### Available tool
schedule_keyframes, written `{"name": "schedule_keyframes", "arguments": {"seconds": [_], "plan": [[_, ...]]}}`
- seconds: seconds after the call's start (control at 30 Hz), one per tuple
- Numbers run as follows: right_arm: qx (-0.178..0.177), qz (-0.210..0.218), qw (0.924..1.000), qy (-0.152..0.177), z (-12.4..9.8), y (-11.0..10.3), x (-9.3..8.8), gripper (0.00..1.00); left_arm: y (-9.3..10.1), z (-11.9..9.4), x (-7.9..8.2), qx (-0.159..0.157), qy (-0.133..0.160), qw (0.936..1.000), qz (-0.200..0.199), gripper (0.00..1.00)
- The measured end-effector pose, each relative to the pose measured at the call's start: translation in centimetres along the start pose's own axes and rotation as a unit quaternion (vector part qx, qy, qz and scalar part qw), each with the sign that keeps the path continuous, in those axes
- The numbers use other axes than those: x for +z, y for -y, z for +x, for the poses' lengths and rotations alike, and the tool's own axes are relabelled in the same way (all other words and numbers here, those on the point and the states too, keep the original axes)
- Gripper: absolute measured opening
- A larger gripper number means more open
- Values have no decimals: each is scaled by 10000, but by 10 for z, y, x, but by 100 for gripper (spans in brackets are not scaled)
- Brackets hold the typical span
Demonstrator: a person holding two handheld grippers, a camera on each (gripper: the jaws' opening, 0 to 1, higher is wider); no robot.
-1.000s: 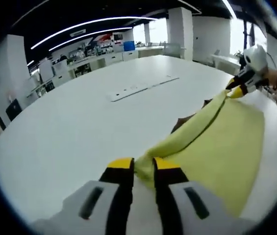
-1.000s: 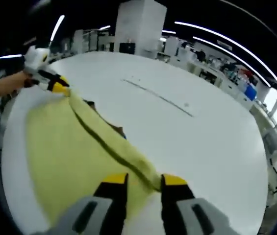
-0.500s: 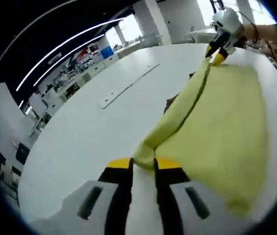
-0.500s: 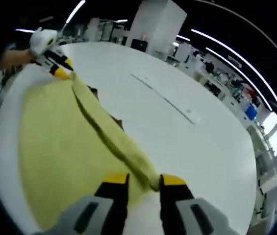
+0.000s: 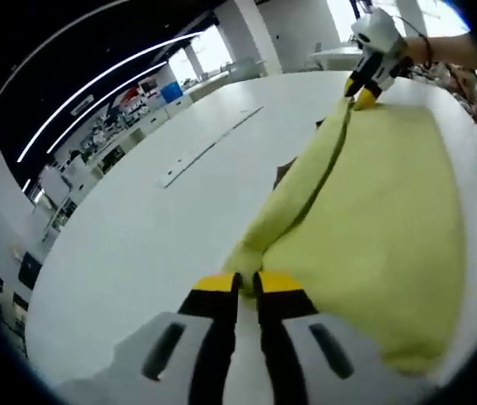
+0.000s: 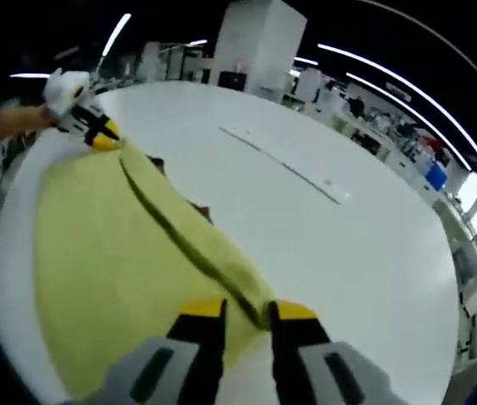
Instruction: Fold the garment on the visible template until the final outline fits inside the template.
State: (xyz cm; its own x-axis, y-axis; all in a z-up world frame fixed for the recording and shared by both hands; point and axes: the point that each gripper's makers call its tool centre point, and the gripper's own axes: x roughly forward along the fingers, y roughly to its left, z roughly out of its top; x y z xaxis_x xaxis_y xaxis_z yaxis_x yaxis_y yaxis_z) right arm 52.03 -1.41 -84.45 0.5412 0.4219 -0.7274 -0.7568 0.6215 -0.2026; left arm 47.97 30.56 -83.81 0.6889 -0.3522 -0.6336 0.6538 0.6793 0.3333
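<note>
Left gripper (image 5: 245, 281), jaws nearly closed, is pinching one corner of the yellow garment (image 5: 373, 211) at the near end of its folded edge; right gripper (image 6: 247, 307), jaws w/ a slightly wider gap, is gripping the opposite corner. Garment is lying spread on the white table (image 5: 137, 245) w/ its doubled-over edge stretching straight btwn the two grippers. Dark template (image 6: 197, 210) is peeking out just beside that edge.
</note>
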Motion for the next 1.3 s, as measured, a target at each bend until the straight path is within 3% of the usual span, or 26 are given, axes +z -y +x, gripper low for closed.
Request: {"name": "schedule_keyframes", "arguments": {"seconds": [0.1,0.23,0.37,0.5,0.63,0.77,0.83,0.9,0.97,1.1,1.2,1.3], "plan": [[-34,-119,9999,-40,1,0,-1,9,-6,3,-6,50,-209,9996,194,3],[-134,-141,9998,-86,0,3,-2,0,-4,1,0,47,-139,9998,155,0],[-219,-25,9998,9,-4,9,2,0,-13,-4,10,207,89,9997,106,0],[-354,26,9993,142,-6,14,9,0,-26,-9,19,424,371,9978,-341,0],[-448,458,9973,346,-3,18,16,0,-37,-4,13,679,166,9943,-801,0],[-548,728,9950,415,0,24,15,0,-38,0,16,805,144,9930,-846,0],[-558,1090,9912,504,0,27,16,0,-46,1,12,909,76,9890,-1166,0],[-562,1483,9856,592,2,30,17,0,-46,2,14,820,179,9817,-1711,3],[-662,1649,9822,617,1,34,17,3,-52,0,16,843,331,9719,-2174,8],[-718,1804,9792,595,0,39,13,7,-63,-9,16,923,546,9559,-2735,15],[-724,1866,9784,518,-1,36,10,9,-63,-15,12,917,547,9568,-2704,12],[-718,1942,9771,490,-2,36,8,11,-56,-16,3,831,337,9665,-2406,13]]}}
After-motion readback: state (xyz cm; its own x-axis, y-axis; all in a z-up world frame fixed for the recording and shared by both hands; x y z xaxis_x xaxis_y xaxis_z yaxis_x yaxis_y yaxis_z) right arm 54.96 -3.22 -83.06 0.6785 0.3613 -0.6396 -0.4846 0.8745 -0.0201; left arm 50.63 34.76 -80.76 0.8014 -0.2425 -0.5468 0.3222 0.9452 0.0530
